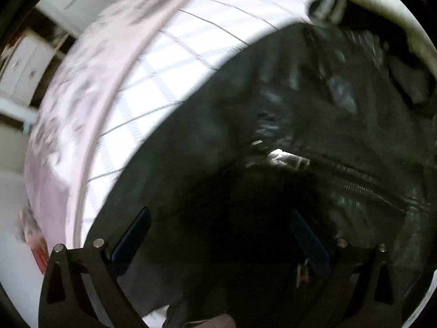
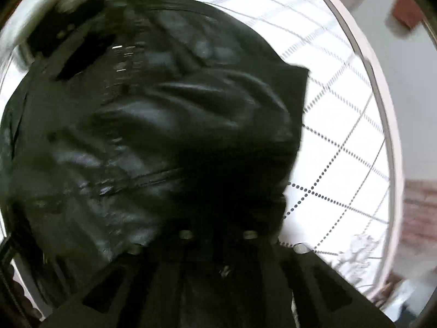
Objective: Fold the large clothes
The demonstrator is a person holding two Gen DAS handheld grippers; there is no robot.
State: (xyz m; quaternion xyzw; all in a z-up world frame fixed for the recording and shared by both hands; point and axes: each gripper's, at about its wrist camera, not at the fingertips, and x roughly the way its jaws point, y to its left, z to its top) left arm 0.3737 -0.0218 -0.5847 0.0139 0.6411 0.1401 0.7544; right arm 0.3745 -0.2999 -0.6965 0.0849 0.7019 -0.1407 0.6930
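Nearest, the left tongs (image 1: 218, 235) stand spread wide, their dark blue pads (image 1: 131, 242) apart over the black leather jacket (image 1: 300, 109). The right tongs (image 2: 218, 235) are buried in dark folds of that jacket (image 2: 164, 125); I cannot tell whether they pinch it. Farther out, the jacket lies on a white checked sheet (image 1: 169, 63) of the bed, whose pink floral border (image 1: 90, 63) runs along the far edge.
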